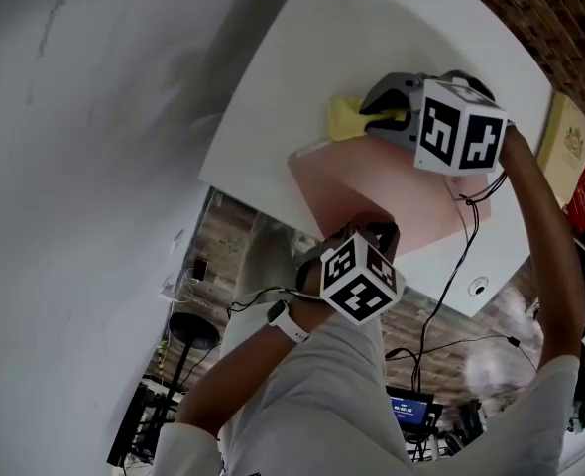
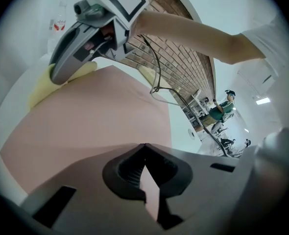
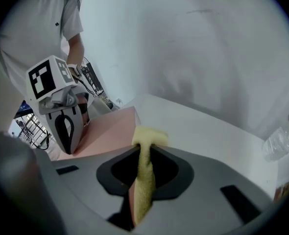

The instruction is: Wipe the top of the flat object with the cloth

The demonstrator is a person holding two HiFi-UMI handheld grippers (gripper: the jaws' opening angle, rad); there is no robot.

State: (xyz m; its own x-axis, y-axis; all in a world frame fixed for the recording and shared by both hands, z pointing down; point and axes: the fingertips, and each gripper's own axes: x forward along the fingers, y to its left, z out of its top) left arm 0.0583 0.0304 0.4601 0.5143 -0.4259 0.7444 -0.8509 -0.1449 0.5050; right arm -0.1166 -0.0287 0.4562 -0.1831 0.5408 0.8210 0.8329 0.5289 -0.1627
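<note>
While the right gripper (image 1: 380, 117) clenches the yellow cloth (image 1: 344, 117) at the far corner of the pink board (image 1: 372, 191) on the table (image 1: 292, 58), the board's length runs back toward the person, so the wipe probably pulls nearward. The left gripper (image 1: 370, 228), jaws together, rests at its near edge. Only the right gripper view shows the cloth pinched between the jaws.

Nothing legible: the red label on the clear plastic bottle (image 2: 59, 22) (a mere colour smear) and the tan book cover (image 1: 565, 139) are too small.
</note>
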